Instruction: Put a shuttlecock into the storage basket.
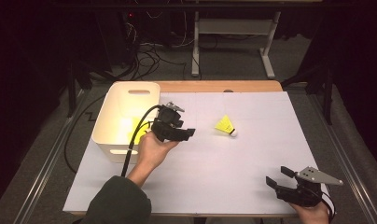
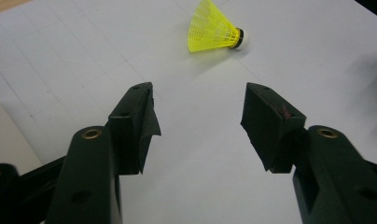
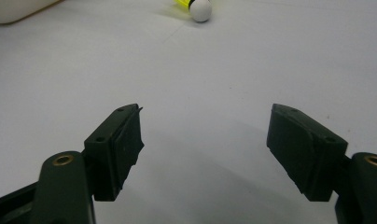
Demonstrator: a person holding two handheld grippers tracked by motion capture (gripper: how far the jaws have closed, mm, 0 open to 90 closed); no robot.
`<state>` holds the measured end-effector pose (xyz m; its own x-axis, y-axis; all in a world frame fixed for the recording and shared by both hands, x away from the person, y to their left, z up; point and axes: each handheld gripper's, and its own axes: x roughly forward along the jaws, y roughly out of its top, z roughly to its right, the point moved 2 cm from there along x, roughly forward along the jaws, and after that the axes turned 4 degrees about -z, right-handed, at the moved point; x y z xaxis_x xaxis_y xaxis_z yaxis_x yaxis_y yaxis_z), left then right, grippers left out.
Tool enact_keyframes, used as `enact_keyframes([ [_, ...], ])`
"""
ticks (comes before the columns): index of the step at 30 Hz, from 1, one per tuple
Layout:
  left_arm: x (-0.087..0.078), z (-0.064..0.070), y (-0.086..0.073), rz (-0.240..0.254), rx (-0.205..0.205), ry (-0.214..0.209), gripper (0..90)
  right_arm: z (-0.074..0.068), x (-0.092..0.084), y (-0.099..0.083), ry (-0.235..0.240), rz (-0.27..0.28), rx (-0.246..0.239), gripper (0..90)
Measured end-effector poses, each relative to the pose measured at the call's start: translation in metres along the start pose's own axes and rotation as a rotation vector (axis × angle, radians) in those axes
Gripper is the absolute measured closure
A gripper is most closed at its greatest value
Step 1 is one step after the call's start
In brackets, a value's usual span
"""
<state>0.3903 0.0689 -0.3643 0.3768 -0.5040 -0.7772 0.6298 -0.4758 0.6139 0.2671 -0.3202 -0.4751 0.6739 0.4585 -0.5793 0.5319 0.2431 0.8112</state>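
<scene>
From the high view, the yellow shuttlecock (image 1: 225, 126) lies on its side mid-table on the white sheet (image 1: 252, 154), white cork toward the near right, skirt toward the far left. The white bin (image 1: 113, 140) sits at the sheet's left edge, with bare sheet all round the shuttlecock. The left gripper (image 1: 189, 133) hovers beside the bin, jaws spread, nothing held; the right gripper (image 1: 278, 177) waits at the near right corner, also released.

Left gripper view: shuttlecock (image 2: 213, 28) ahead, cork right, well beyond the gaping jaws.

Right gripper view: cork (image 3: 200, 9) facing us, far off, jaws wide and empty.
</scene>
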Motion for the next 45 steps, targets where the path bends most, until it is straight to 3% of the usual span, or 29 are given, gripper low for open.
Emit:
enact_keyframes([
  [8, 0.015, 0.0, -0.004, -0.018, -0.003, -0.015, 44.5, 0.001, 0.0, 0.0, -0.003, 0.002, 0.003, 26.9],
  [15, 0.023, 0.004, -0.008, -0.003, -0.006, -0.027, 44.6, 0.002, -0.001, -0.001, -0.008, 0.004, 0.01, 26.9],
  [20, 0.029, 0.002, -0.01, 0.001, -0.004, -0.025, 44.5, -0.001, 0.0, 0.0, -0.017, -0.004, -0.012, 26.9],
  [25, 0.038, 0.001, -0.014, 0.008, -0.01, -0.037, 44.5, 0.0, 0.0, 0.0, -0.021, -0.004, 0.007, 26.8],
  [39, 0.057, -0.007, -0.016, -0.005, -0.027, -0.013, 45.3, -0.003, 0.002, 0.003, -0.014, -0.013, -0.016, 26.8],
  [45, 0.067, -0.011, -0.017, -0.04, -0.018, 0.007, 45.4, -0.003, 0.006, 0.006, -0.011, -0.019, -0.02, 26.8],
])
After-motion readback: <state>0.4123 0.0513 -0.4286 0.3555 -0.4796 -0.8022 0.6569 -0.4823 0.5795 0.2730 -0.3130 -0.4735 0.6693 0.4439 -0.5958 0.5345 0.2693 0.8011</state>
